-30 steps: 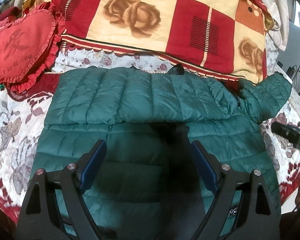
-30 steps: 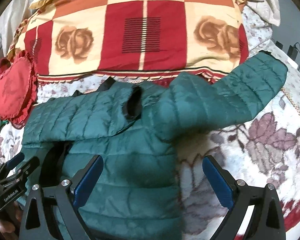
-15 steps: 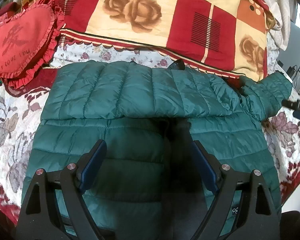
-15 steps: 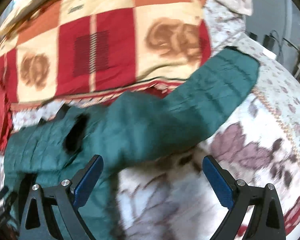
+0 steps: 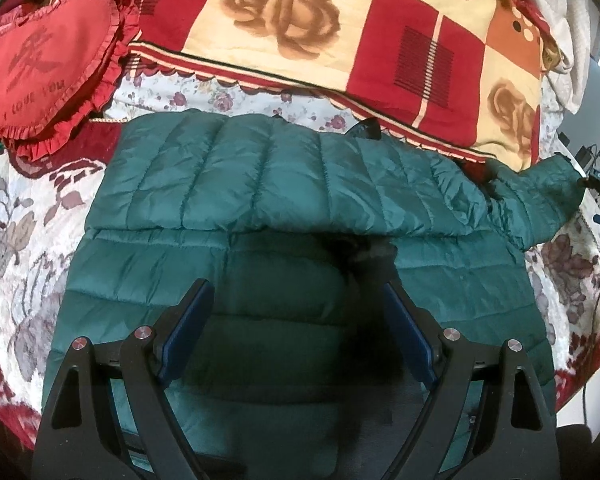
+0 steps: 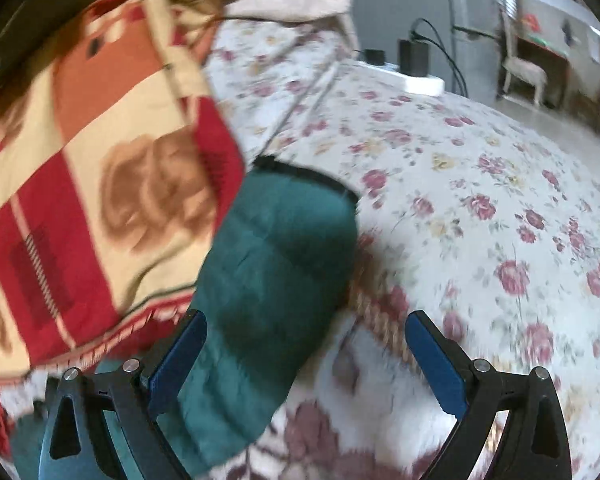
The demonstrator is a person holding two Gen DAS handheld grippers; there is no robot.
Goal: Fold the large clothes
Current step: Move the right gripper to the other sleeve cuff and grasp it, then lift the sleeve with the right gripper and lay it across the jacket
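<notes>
Now both of my grippers hang open above the green puffer jacket (image 5: 300, 200) on the bed.

My left gripper (image 5: 298, 308) sits at the lower centre of its frame, fingers (image 5: 188, 320) spread over the jacket's body, one sleeve folded across the chest. My right gripper (image 6: 306, 344), fingers spread and empty, hovers at the other sleeve (image 6: 276, 264), which lies mid-frame between the red checked blanket (image 6: 100, 184) at left and the floral bedspread (image 6: 480, 200) at right; this view is blurred.
</notes>
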